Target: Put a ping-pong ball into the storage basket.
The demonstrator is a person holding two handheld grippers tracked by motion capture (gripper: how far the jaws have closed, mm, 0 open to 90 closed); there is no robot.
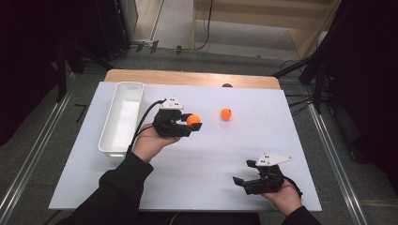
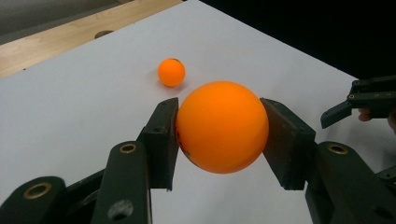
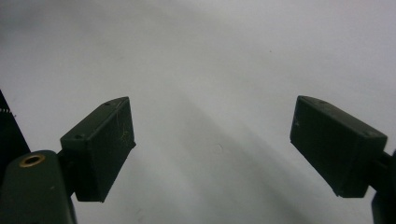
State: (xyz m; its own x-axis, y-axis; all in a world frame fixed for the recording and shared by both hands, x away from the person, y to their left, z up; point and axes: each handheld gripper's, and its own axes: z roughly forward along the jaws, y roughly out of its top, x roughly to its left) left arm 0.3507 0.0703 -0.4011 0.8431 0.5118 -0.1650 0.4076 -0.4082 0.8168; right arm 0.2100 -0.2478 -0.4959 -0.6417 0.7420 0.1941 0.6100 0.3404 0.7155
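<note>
White board over a wooden table (image 1: 187,77) is serving as the work surface, with dark floor lying around it. Sitting between the jaws of the left gripper (image 1: 193,123) is an orange ball (image 1: 193,120), and in the left gripper view the pads (image 2: 161,140) are pressing on both sides of that ball (image 2: 222,126), holding it clear of the board. That gripper is hovering just to the right of the white bin (image 1: 121,122), which is looking empty as far as its inside shows. A second orange ball (image 1: 226,113) is lying loose on the board, a little farther right and apart from the held one. Near the front right corner, the right gripper (image 1: 245,174) is resting in the hand with its jaws standing wide apart on nothing. Judging by this, one ball is being carried, probably toward the bin, none is lying inside yet, and the second ball is waiting untouched.
</note>
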